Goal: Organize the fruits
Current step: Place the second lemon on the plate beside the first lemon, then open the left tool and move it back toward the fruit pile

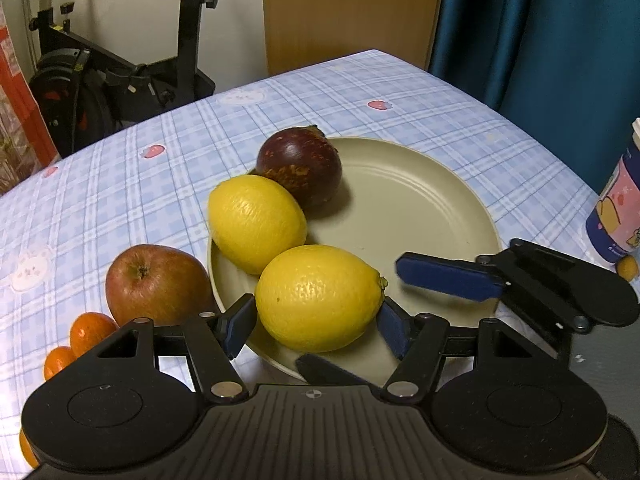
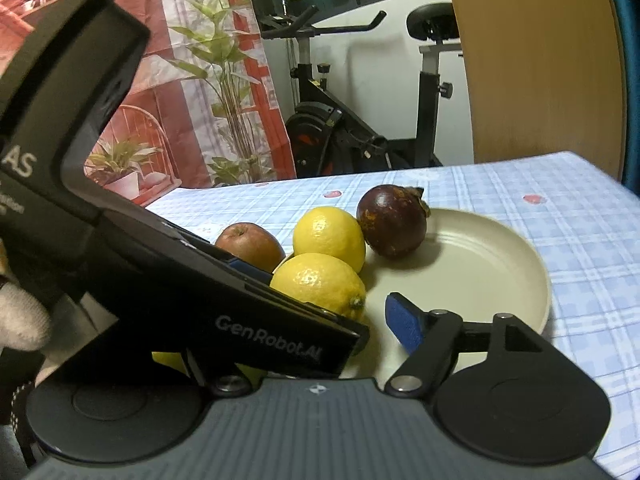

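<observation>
A beige plate (image 1: 432, 208) holds two lemons and a dark purple mangosteen (image 1: 300, 170). My left gripper (image 1: 316, 320) has its blue pads on both sides of the near lemon (image 1: 318, 296), which rests on the plate; the far lemon (image 1: 256, 222) lies behind it. The pads look to touch it or nearly so. My right gripper (image 1: 360, 318) is open over the plate's near right part, one blue finger (image 1: 448, 276) showing. In the right wrist view the plate (image 2: 492, 264), lemon (image 2: 320, 282), mangosteen (image 2: 392, 220) and right finger (image 2: 404, 328) show; the left gripper's body hides the other finger.
A red apple (image 1: 156, 282) and small oranges (image 1: 86, 330) lie on the checked tablecloth (image 1: 400, 92) left of the plate. A patterned cup (image 1: 618, 216) stands at the right edge. An exercise bike (image 1: 120, 72) stands beyond the table.
</observation>
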`<state>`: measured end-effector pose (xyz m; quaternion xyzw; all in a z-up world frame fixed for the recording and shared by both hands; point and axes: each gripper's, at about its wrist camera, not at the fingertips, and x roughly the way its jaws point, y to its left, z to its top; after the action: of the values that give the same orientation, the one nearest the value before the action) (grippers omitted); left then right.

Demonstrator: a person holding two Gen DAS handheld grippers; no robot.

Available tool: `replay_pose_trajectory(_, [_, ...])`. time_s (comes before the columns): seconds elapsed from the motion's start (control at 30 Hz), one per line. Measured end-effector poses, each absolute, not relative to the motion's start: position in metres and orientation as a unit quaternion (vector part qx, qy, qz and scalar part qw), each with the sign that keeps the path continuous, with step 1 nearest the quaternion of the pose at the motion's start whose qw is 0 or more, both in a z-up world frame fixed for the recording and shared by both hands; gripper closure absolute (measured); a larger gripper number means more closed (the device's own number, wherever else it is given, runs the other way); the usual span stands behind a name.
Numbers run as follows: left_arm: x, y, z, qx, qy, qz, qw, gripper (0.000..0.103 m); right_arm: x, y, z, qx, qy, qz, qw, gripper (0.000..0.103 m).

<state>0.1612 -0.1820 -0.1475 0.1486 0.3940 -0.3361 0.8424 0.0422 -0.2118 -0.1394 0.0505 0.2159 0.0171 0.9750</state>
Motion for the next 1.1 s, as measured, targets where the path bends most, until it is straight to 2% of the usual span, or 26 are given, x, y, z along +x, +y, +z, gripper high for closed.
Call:
replay_pose_trajectory(0.27, [0.163, -0.177, -0.144, 0.133, 0.402, -0.347, 0.837, 0.034, 0.041, -0.209, -0.140, 0.055, 0.216, 0.012, 0.975, 0.028])
replay_pose_trajectory(0.5, [0.160, -0.152, -0.127, 0.081, 0.405, -0.354, 0.839, 0.033, 0.039, -0.209, -0.139, 0.055, 0.213, 0.014, 0.975, 0.028])
replay_pose_trajectory(0.87, [0.135, -0.044, -0.090, -0.003, 0.344, -0.312, 0.886, 0.034, 0.026, -0.187, -0.127, 0.031, 0.193, 0.051, 0.979, 0.028])
replay_pose_trajectory(1.0, [0.120, -0.005, -0.095, -0.015, 0.339, -0.287, 0.896, 0.035, 0.025, -0.175, -0.126, 0.023, 0.199, 0.063, 0.978, 0.028])
replay_pose_trajectory(1.1, [0.107, 0.014, -0.106, -0.020, 0.349, -0.269, 0.897, 0.036, 0.022, -0.164, -0.123, 0.013, 0.203, 0.077, 0.976, 0.032])
